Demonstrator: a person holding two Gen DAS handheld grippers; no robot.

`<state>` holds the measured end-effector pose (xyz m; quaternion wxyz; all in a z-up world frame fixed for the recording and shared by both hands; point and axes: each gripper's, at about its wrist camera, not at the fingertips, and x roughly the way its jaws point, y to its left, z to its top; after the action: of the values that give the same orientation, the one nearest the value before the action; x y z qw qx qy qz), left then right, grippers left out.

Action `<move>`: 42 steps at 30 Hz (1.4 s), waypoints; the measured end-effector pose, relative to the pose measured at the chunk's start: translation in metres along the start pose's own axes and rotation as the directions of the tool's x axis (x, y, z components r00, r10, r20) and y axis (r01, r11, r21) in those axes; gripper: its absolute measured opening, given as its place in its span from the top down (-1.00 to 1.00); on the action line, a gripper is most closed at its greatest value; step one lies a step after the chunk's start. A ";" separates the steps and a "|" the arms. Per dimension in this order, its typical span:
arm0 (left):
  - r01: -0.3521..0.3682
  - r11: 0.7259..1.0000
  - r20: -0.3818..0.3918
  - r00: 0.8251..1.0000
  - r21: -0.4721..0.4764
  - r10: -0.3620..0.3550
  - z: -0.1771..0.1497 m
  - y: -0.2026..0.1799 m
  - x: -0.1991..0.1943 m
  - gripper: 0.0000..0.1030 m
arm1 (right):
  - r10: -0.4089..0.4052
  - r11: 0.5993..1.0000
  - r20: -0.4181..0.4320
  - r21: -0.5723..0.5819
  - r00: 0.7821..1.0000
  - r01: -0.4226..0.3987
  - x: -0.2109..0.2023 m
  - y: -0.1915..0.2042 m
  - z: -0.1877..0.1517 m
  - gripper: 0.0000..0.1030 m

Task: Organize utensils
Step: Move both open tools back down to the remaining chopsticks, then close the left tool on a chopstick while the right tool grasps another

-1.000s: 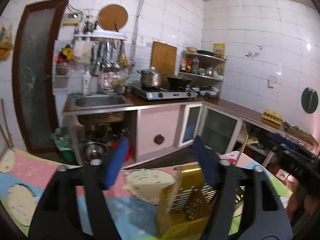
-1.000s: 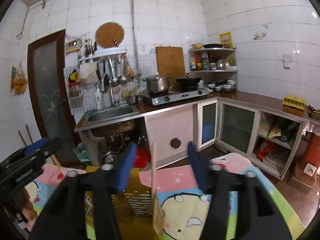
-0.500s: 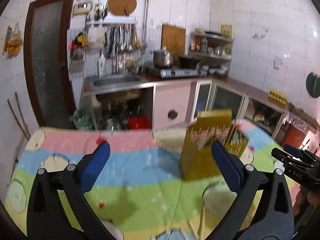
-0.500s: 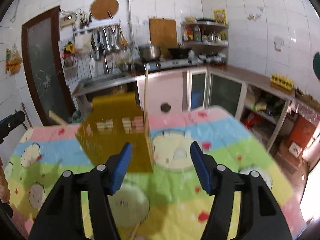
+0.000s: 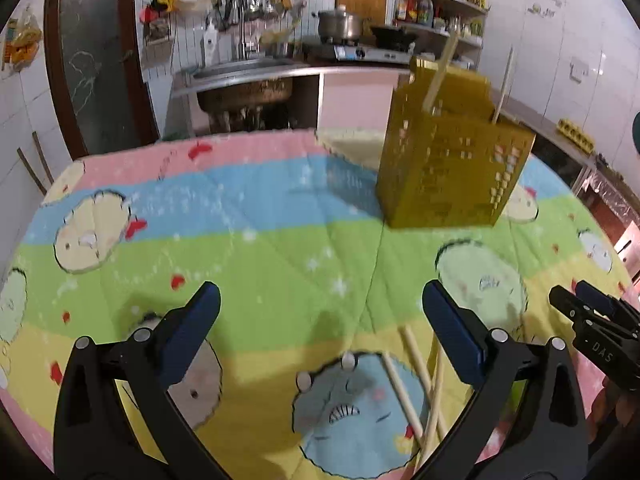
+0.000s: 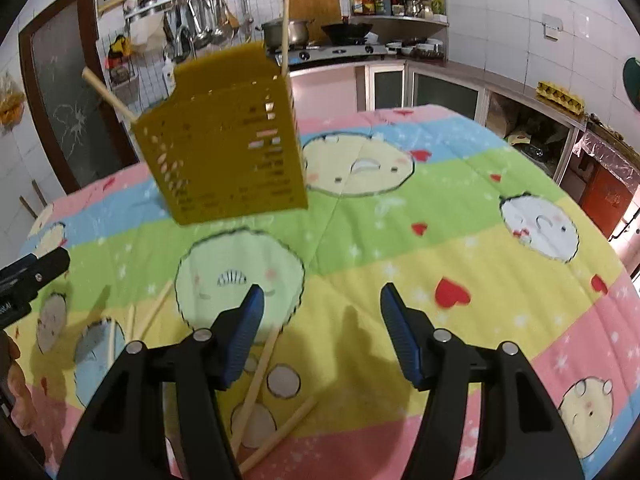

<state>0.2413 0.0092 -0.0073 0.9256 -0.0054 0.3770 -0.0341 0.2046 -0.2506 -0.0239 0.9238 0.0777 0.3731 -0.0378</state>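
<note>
A yellow perforated utensil holder (image 5: pixel 452 160) stands upright on the colourful tablecloth (image 5: pixel 260 248), with two wooden chopsticks (image 5: pixel 440 72) sticking out of it. It also shows in the right wrist view (image 6: pixel 228 148). Several loose chopsticks (image 5: pixel 404 384) lie on the cloth near the front edge, just inside my left gripper's right finger; in the right wrist view they (image 6: pixel 256 380) lie under my right gripper's left finger. My left gripper (image 5: pixel 320 332) is open and empty above the cloth. My right gripper (image 6: pixel 320 328) is open and empty.
The table's front edge is close below both grippers. Behind the table are a sink counter (image 5: pixel 248 72), a stove with a pot (image 6: pixel 292 32) and corner shelves (image 6: pixel 396 4). The right gripper shows at the right edge of the left wrist view (image 5: pixel 592 328).
Both grippers have pulled back from the holder and tilted down toward the table. The holder now stands farther away, and the loose chopsticks have come into view.
</note>
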 end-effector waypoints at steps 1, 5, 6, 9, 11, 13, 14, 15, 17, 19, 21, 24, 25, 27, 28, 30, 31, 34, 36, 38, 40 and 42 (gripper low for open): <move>0.000 1.000 -0.016 1.000 0.000 0.000 -0.004 -0.001 0.003 -0.90 | 0.000 1.000 -0.005 0.002 1.000 0.000 0.001 -0.001 -0.001 -0.17; -0.010 1.000 -0.056 0.998 0.009 0.011 -0.019 -0.006 0.012 -0.88 | -0.008 1.000 -0.018 0.016 1.000 0.008 0.004 -0.003 -0.008 -0.17; -0.012 1.000 -0.059 0.998 0.012 0.013 -0.022 -0.009 0.012 -0.88 | -0.009 1.000 -0.019 0.018 1.000 0.010 0.004 -0.003 -0.009 -0.17; -0.013 1.000 -0.073 0.997 0.020 0.014 -0.026 -0.013 0.015 -0.80 | -0.014 1.000 -0.030 0.021 0.999 0.014 0.006 -0.002 -0.011 -0.17; -0.013 1.000 -0.089 0.996 0.027 0.016 -0.030 -0.015 0.017 -0.75 | -0.014 1.000 -0.040 0.013 0.999 0.015 0.007 0.001 -0.010 -0.15; -0.006 0.999 -0.105 0.994 0.032 0.009 -0.033 -0.017 0.019 -0.66 | -0.010 1.000 -0.047 0.002 0.999 0.010 0.009 0.005 -0.009 -0.13; -0.001 0.999 -0.115 0.993 0.034 0.005 -0.034 -0.018 0.020 -0.60 | -0.014 1.000 -0.055 -0.008 0.998 0.014 0.010 0.009 -0.009 -0.09; 0.002 0.999 -0.126 0.992 0.036 0.002 -0.035 -0.019 0.021 -0.56 | -0.017 1.000 -0.067 -0.015 0.998 0.016 0.012 0.011 -0.009 0.04; 0.006 0.999 -0.138 0.990 0.036 -0.001 -0.037 -0.021 0.022 -0.53 | -0.005 1.000 -0.100 -0.012 0.995 0.004 0.018 0.015 -0.009 0.16; 0.005 1.000 -0.152 0.988 0.028 0.000 -0.039 -0.022 0.024 -0.52 | 0.009 1.000 -0.125 -0.008 0.992 -0.010 0.022 0.017 -0.009 0.20; 0.015 1.000 -0.178 0.984 0.011 -0.013 -0.040 -0.022 0.027 -0.43 | 0.004 1.000 -0.141 -0.022 0.990 -0.007 0.025 0.023 -0.010 0.20; 0.017 1.000 -0.204 0.979 0.006 -0.015 -0.043 -0.024 0.031 -0.29 | -0.011 1.000 -0.163 -0.029 0.987 0.006 0.029 0.027 -0.011 0.28; 0.009 1.000 -0.205 0.979 0.014 -0.006 -0.044 -0.026 0.031 -0.28 | -0.014 1.000 -0.168 -0.025 0.986 0.009 0.030 0.027 -0.011 0.30; 0.003 1.000 -0.208 0.978 0.024 0.002 -0.045 -0.030 0.031 -0.16 | -0.014 1.000 -0.175 -0.012 0.984 0.012 0.031 0.027 -0.010 0.35; 0.006 1.000 -0.212 0.977 0.025 0.000 -0.045 -0.032 0.031 -0.12 | -0.016 1.000 -0.177 -0.011 0.984 0.014 0.032 0.028 -0.010 0.40; 0.009 0.999 -0.219 0.976 0.031 -0.002 -0.045 -0.036 0.030 0.06 | -0.026 1.000 -0.179 -0.017 0.983 0.024 0.034 0.030 -0.010 0.45; 0.009 0.999 -0.225 0.974 0.034 -0.002 -0.045 -0.039 0.030 0.10 | -0.033 0.999 -0.179 -0.022 0.983 0.030 0.034 0.032 -0.010 0.49; 0.010 0.999 -0.238 0.971 0.040 0.000 -0.044 -0.043 0.031 0.26 | -0.035 0.999 -0.179 -0.027 0.983 0.031 0.034 0.035 -0.009 0.64; 0.010 0.999 -0.244 0.970 0.045 0.001 -0.043 -0.045 0.033 0.36 | -0.031 0.999 -0.180 -0.026 0.983 0.027 0.033 0.036 -0.010 0.72; 0.010 0.998 -0.248 0.969 0.058 0.005 -0.042 -0.048 0.034 0.48 | -0.023 1.000 -0.179 -0.023 0.984 0.019 0.033 0.036 -0.010 0.77; 0.007 0.998 -0.250 0.968 0.061 0.008 -0.040 -0.050 0.036 0.57 | -0.016 1.000 -0.178 -0.017 0.984 0.013 0.034 0.035 -0.010 0.80; 0.006 0.998 -0.252 0.968 0.060 0.009 -0.039 -0.050 0.038 0.65 | -0.008 1.000 -0.174 -0.010 0.985 0.007 0.035 0.034 -0.010 0.80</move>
<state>0.2382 -0.0430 -0.0594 0.8699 0.0271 0.4904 -0.0452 0.2272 -0.2156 -0.0509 0.8879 0.0750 0.4527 -0.0325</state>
